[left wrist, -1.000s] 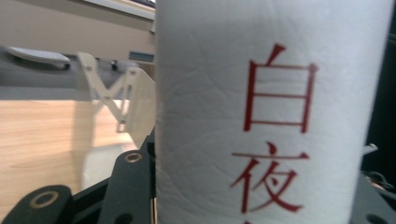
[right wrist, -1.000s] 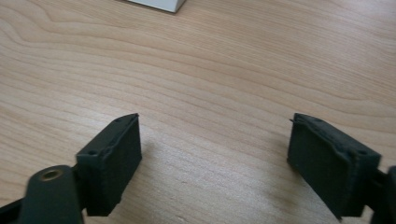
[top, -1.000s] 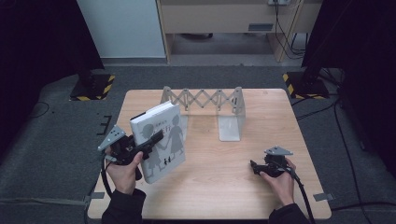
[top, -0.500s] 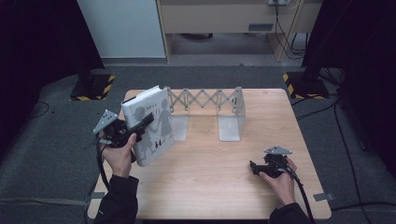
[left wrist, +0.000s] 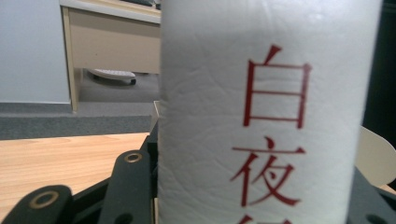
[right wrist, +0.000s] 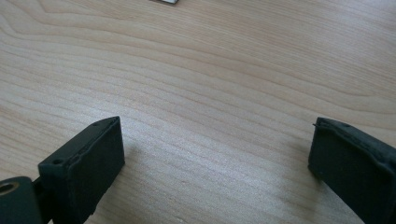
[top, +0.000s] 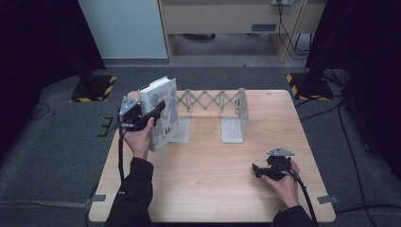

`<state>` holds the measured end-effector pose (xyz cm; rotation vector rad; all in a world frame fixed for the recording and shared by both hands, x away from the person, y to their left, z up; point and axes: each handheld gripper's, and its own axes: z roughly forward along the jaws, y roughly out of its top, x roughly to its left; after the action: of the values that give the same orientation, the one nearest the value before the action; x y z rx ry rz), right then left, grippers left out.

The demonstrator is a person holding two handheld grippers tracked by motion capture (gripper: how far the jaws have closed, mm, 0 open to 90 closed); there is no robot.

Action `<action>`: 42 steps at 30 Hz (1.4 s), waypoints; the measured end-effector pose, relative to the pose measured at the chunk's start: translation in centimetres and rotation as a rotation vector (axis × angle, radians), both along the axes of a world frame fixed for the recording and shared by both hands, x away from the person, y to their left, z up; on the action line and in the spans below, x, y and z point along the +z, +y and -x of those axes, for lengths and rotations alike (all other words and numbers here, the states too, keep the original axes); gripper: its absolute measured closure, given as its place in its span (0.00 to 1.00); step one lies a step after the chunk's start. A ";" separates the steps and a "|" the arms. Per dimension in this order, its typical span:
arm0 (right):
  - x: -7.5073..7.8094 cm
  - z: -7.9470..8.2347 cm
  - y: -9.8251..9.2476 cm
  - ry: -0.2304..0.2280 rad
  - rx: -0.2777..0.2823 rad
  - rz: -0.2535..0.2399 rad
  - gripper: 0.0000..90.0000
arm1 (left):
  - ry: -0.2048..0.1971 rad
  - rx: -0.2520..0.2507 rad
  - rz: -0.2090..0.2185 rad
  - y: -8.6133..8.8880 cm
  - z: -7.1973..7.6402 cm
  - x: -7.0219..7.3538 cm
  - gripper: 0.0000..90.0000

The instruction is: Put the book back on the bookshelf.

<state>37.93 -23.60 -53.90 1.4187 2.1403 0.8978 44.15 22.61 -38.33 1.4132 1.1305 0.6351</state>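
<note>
Near the front edge, the right claw (top: pixel 256 170) rests on the pale wood-grain tabletop (top: pixel 208 175), jaws just spread wide around nothing. Farther back left, the left claw (top: pixel 158 108) clamps an upright white book (top: pixel 163 101) beside an expanding grey metal bookrack (top: pixel 222 111).

Book (top: pixel 161 113) left of rack (top: pixel 215 113) (seemingly touching).

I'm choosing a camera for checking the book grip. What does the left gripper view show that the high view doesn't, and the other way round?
Left gripper view: red characters on the book spine, jaws on either side. High view: the expanding book rack, the left gripper shut on the cover, the right gripper open over the table. Both: book, tabletop.
</note>
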 end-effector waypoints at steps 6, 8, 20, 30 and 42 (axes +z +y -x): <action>0.0 0.0 0.0 -0.002 -0.001 0.000 0.04 | 0.001 0.011 -0.013 -1.3 -1.1 -0.4 0.57; 0.0 0.0 0.0 -0.002 -0.001 0.000 0.04 | 0.008 0.017 -0.023 -1.8 -1.4 -0.7 0.57; 0.0 0.0 0.0 -0.004 0.001 0.001 0.04 | 0.018 0.037 -0.068 -3.4 -1.5 -3.3 0.57; 0.0 0.0 0.0 0.001 0.005 0.002 0.04 | 0.013 -0.012 -0.128 -3.3 -0.6 -4.8 0.57; 0.0 0.0 0.0 0.000 0.005 0.003 0.04 | 0.050 -0.036 -0.157 -1.1 3.2 -6.0 0.56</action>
<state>37.94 -23.60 -53.91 1.4122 2.1453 0.8968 40.99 21.49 -44.35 1.5874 1.1109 0.6787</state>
